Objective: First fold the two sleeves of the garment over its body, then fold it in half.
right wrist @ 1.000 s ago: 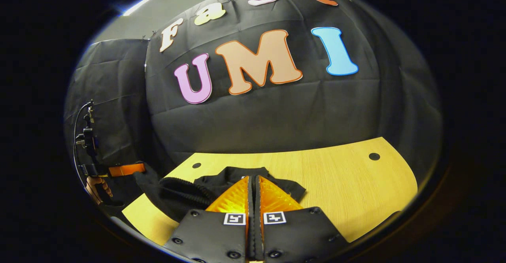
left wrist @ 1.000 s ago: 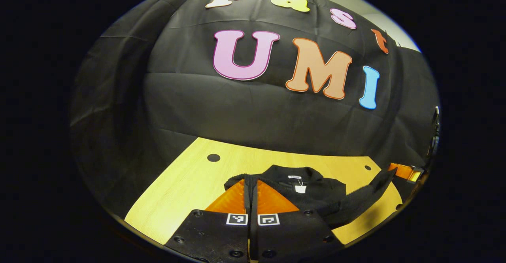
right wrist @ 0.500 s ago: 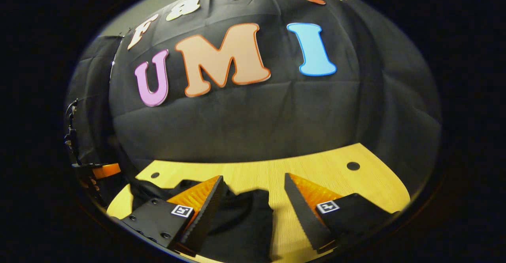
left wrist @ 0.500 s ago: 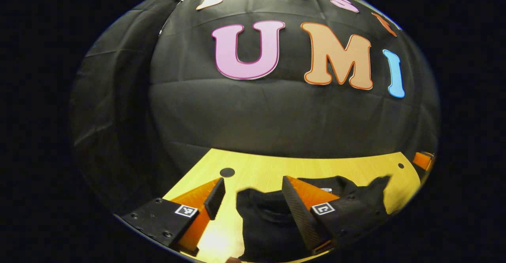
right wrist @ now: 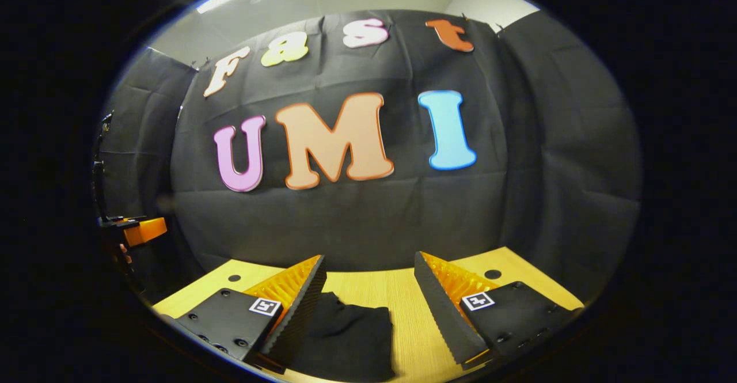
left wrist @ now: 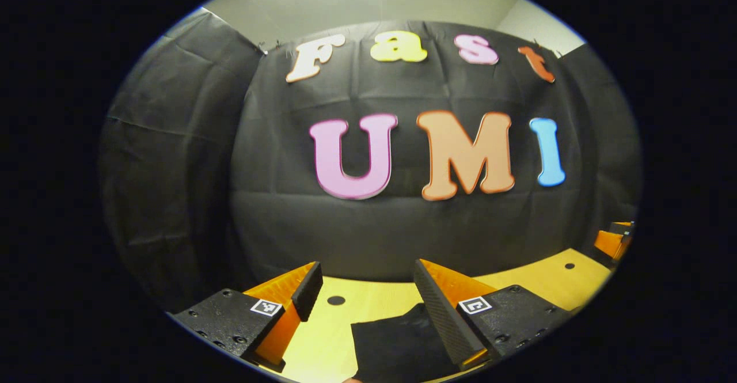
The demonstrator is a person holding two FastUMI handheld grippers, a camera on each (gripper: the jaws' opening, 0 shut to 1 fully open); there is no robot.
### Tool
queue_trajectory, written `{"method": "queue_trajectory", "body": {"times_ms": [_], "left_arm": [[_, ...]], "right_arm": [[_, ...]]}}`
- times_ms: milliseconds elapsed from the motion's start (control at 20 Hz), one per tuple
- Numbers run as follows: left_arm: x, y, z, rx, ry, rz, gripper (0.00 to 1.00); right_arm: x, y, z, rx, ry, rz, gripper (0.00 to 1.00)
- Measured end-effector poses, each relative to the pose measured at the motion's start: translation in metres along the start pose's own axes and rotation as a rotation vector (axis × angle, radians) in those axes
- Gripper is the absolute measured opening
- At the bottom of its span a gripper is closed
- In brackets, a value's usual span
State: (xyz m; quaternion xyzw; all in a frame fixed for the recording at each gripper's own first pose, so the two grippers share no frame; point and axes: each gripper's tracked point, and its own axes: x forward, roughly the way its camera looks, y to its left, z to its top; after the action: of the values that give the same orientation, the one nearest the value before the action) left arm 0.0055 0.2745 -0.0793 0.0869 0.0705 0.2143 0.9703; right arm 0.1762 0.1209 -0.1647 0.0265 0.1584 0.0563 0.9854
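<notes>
Both tools (left wrist: 365,282) spread above garment (right wrist: 345,337)

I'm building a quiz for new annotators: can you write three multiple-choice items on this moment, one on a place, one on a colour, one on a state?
1. Where is the garment?
A. On the table
B. Hung on the wall
C. Held in the air

2. What colour is the garment?
A. Orange
B. Black
C. White

3. How do the jaws of the right gripper stand?
A. Shut on the garment
B. Shut on nothing
C. Open

Answers:
1 A: it lies flat on the table, as the left gripper view also shows.
2 B: the cloth is black against the yellow wood.
3 C: a wide gap shows between its jaws, as with the left gripper.
</notes>
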Motion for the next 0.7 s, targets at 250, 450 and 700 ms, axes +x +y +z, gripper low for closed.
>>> {"method": "queue_trajectory", "body": {"times_ms": [250,450,700], "left_arm": [[-0.083,-0.011,0.047,-0.007,-0.094,-0.067,0.96],[-0.127,-0.010,0.056,0.006,-0.112,-0.093,0.96],[-0.159,0.003,0.058,0.013,-0.109,-0.098,0.96]], "right_arm": [[-0.109,0.029,0.040,-0.050,-0.154,0.003,0.96],[-0.164,0.049,0.040,-0.044,-0.170,0.025,0.96],[-0.198,0.061,0.038,-0.064,-0.174,0.033,0.96]]}}
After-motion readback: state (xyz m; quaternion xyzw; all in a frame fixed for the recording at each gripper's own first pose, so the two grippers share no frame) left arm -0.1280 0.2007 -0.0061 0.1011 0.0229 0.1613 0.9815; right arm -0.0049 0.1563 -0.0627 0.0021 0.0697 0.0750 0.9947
